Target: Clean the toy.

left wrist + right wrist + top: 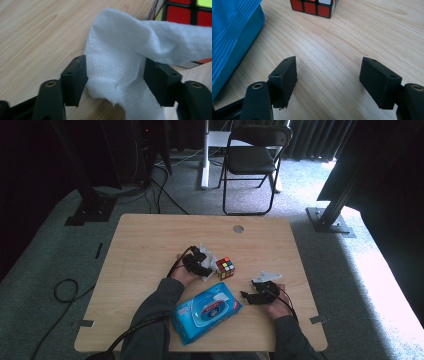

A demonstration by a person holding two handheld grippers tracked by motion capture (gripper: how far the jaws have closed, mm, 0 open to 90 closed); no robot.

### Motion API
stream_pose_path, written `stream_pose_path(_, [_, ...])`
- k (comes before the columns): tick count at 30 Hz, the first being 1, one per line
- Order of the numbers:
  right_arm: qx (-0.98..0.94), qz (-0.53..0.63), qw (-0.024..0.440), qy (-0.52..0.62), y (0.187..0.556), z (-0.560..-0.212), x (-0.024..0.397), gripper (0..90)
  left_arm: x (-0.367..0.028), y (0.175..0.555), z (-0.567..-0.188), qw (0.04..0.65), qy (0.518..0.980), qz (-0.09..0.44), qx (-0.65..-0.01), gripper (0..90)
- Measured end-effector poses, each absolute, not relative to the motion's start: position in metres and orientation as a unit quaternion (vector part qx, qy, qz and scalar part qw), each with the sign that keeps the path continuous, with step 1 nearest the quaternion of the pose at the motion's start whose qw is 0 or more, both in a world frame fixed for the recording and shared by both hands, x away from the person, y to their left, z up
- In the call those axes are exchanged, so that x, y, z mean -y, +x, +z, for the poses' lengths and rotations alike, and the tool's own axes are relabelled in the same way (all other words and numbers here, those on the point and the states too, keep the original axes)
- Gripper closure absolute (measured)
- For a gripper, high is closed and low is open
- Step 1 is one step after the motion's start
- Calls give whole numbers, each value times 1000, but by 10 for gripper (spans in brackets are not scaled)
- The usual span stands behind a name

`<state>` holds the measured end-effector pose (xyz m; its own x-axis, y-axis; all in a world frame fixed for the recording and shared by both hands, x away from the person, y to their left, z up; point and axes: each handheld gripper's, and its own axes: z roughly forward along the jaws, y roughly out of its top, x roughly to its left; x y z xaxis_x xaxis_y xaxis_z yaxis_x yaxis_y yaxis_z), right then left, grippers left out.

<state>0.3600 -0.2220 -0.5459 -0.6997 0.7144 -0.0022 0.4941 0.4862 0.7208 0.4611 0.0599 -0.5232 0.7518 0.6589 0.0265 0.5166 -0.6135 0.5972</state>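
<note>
Wipe (120, 62) is out of the pack and down on the table (150, 245), bunched up right against the Rubik's cube (225, 268); in the left gripper view one flap drapes onto the cube's near face. So the pull-a-sheet part looks done to me.

Left gripper (200, 265): jaws stand wide w/ the cloth lying loose between them. The pads flank the fabric but don't look to be pinching it, so I read this as a let-go, not a hold. The wipe sits on the wood by itself, crumpled, not spread.

Right gripper (328, 82): jaws part-open, nothing between them, just bare wood. It rests near the right table edge, well apart from the cube, w/ the blue wipe pack (207, 312) to its left.

Left to do, as I judge it: if the job is wiping the cube or the table, that hasn't visibly begun. Cube is uncovered on top, sheet is a heap. I'd need to re-grip the wipe, prob. w/ the right steadying the cube. Pack lid state: can't tell from here.
</note>
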Motion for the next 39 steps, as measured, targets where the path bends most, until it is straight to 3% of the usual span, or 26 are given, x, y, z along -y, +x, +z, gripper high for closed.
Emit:
stream_pose_path(6, [-848,361,153,356,360,-546,222,297,-57,465,-528,282,893,122,-328,259])
stream_pose_path(15, [-841,373,157,358,360,-549,222,277,-58,470,-527,284,895,104,-327,312])
stream_pose_path(19, [-841,372,159,361,360,-549,221,269,-56,469,-525,284,898,100,-321,419])
stream_pose_path(20, [-841,367,158,364,361,-548,220,237,-56,469,-525,285,898,99,-321,477])
stream_pose_path(24, [-847,355,151,365,362,-546,214,248,-58,468,-524,292,894,93,-326,650])
stream_pose_path(29, [-831,381,153,376,367,-536,205,223,-60,466,-525,300,892,87,-328,814])
stream_pose_path(39, [-812,414,145,384,384,-527,183,167,-60,463,-525,300,891,93,-327,850])
